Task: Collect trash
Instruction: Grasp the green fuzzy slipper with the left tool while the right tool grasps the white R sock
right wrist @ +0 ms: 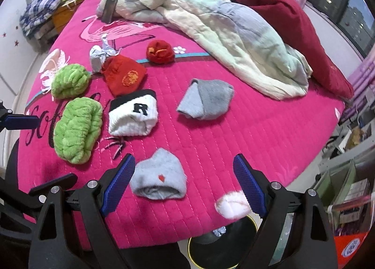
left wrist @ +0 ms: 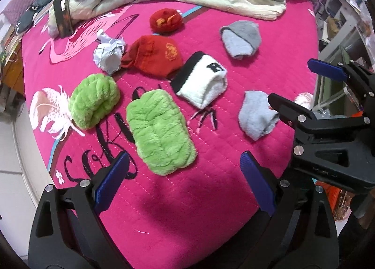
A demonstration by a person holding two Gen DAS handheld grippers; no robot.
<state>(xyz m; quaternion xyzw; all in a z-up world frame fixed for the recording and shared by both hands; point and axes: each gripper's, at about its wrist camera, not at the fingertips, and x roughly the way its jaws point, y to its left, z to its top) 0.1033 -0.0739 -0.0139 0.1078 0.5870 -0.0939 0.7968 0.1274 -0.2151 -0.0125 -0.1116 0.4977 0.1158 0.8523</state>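
Note:
A crumpled pale paper ball [left wrist: 109,54] [right wrist: 99,57] lies on the pink bedspread beside a red sock, far from both grippers. A black bin with a yellow rim [right wrist: 254,223] stands on the floor below the bed's near edge, a paper scrap [right wrist: 219,231] inside it. My left gripper [left wrist: 185,182] hovers open over bare bedspread just below a green fluffy sock [left wrist: 160,132]. My right gripper [right wrist: 184,184] [left wrist: 302,88] is open too, with a pale blue sock [right wrist: 159,177] lying on the bed under its jaws, untouched.
Several rolled socks are scattered on the bedspread [right wrist: 234,133]: green, red, grey, one white with an R [right wrist: 132,115]. A small pink-white sock [right wrist: 232,205] sits at the bed's edge. A rumpled quilt [right wrist: 222,25] and dark red pillow fill the far side. Shelves stand on the right.

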